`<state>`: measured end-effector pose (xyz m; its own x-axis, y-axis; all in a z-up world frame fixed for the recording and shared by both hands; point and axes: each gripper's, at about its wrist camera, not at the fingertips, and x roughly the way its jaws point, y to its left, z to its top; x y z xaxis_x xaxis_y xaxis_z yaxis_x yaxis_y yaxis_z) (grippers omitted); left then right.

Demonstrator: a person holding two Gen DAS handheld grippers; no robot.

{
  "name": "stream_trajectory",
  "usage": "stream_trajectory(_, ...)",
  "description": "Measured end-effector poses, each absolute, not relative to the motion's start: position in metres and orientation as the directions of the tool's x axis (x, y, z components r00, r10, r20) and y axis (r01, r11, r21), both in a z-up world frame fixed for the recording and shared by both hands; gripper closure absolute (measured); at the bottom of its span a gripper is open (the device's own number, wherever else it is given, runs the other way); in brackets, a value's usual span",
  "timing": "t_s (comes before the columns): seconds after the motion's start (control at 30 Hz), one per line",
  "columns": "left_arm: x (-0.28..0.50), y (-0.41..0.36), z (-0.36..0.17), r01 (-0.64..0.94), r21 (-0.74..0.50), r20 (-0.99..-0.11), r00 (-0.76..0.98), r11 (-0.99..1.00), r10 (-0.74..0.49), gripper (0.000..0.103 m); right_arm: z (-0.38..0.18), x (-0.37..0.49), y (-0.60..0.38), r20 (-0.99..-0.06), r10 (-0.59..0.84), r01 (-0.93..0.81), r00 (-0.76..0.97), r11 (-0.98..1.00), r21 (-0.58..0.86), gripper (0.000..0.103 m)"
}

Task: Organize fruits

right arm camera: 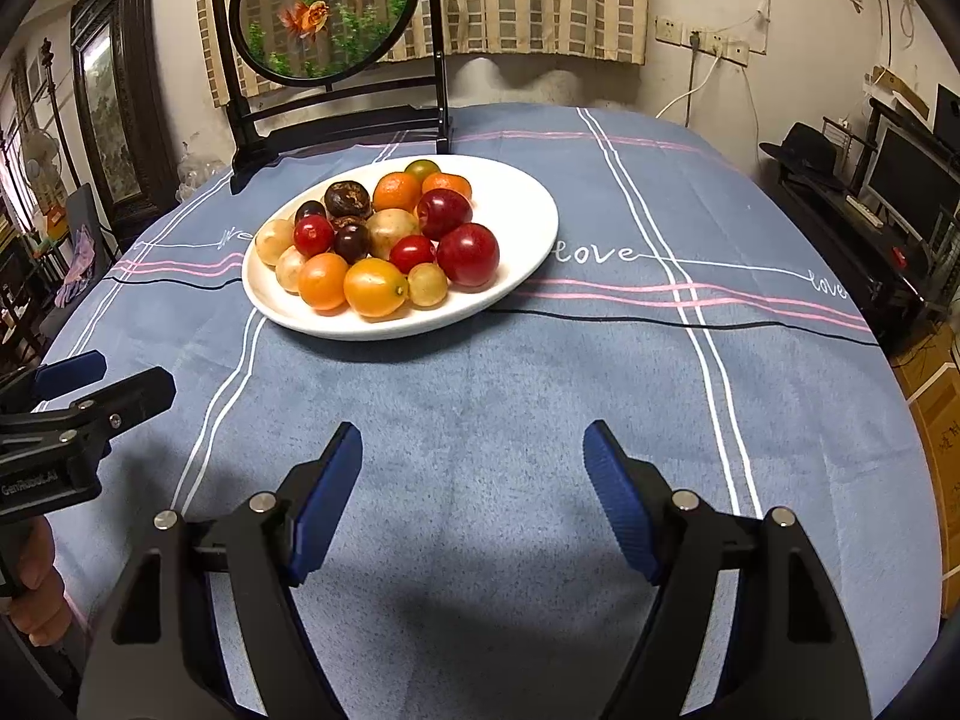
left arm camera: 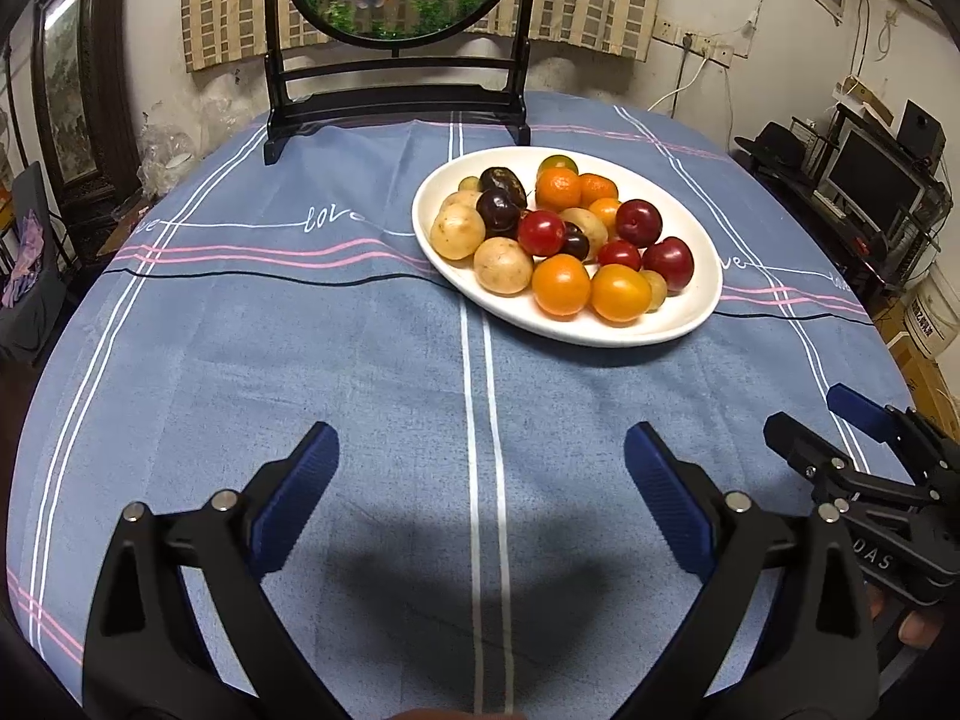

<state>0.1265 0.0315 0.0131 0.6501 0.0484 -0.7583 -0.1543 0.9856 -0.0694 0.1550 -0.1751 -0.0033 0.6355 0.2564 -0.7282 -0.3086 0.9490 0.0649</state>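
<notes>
Here my left gripper (left arm camera: 480, 450) and right gripper (right arm camera: 474, 450) both gape wide, holding nothing; the fruit plate (left arm camera: 684, 324) sits at one o'clock

Left gripper (left arm camera: 480, 462): black plastic frame, two fingers with ribbed blue pads (left arm camera: 663, 495), round silver pivot screws (left arm camera: 225, 501) on each arm. Right gripper (right arm camera: 474, 462): same build, blue ribbed pads, silver screws. White lettering "DAS" on right unit's side in the left wrist view; "GenRobot.AI" on left unit's body in the right wrist view. Bare fingers (right arm camera: 36, 594) on left handle, no sleeve visible
</notes>
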Motion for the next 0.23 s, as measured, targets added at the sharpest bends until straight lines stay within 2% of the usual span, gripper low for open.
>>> stream_trajectory(0.23,0.1229,0.0292,0.0151,-0.174,-0.028,-0.751,0.654,0.984,0.094,0.005,-0.0066,0.1528,-0.1788,-0.737,0.254,-0.303,0.626,0.951,0.07,0.026)
